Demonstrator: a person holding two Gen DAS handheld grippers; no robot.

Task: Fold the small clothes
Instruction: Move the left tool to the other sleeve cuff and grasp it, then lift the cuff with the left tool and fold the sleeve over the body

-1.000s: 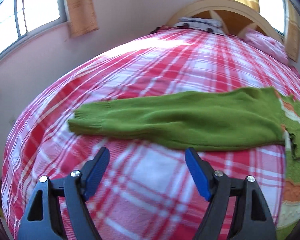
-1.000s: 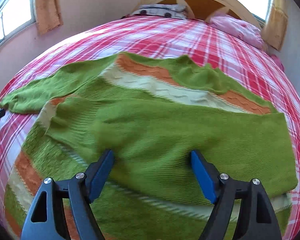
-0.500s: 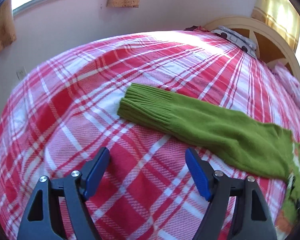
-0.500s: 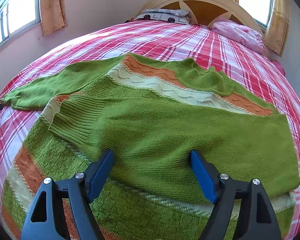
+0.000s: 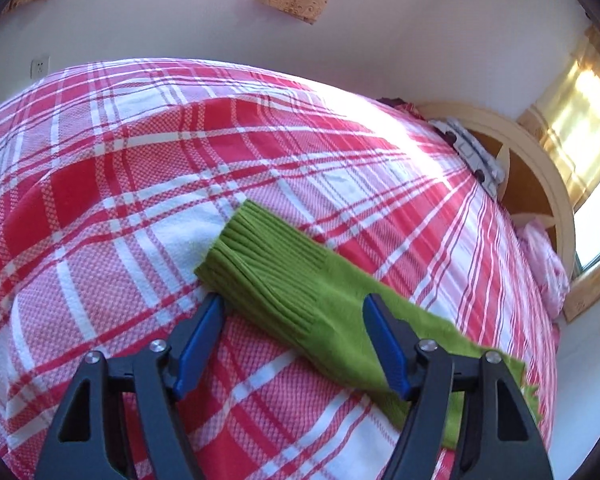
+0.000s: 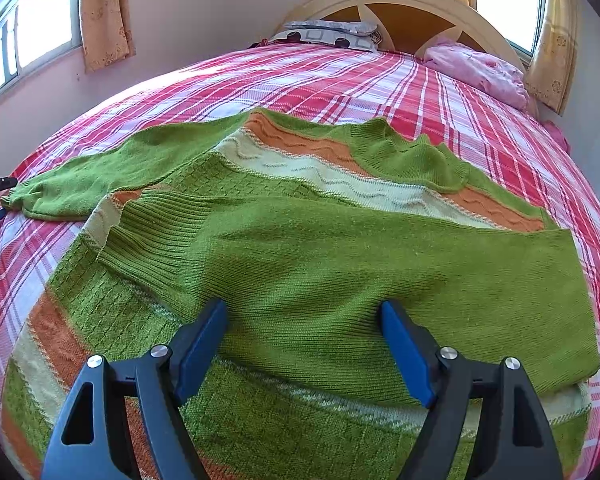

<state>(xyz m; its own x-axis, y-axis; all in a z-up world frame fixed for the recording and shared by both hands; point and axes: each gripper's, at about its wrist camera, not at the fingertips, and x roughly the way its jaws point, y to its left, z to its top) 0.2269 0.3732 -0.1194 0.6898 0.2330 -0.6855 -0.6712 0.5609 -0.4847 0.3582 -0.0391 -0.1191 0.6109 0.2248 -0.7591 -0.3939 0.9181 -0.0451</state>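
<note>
The green knitted sweater with orange and cream stripes point(image 6: 300, 200) lies flat on the bed with the red-and-white plaid cover point(image 5: 140, 160). One sleeve is folded across its body; the other sleeve's ribbed cuff point(image 5: 260, 268) lies between the closing jaws of the left tool point(image 5: 292, 308), pads not yet pressing. The right tool point(image 6: 304, 316) stands wide over the folded sleeve, gripping nothing.

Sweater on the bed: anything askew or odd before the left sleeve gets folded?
Nothing stands out. The green sweater lies flat on the plaid bedspread, one sleeve folded across it. The other sleeve lies straight, between the closing left gripper jaws.
</note>
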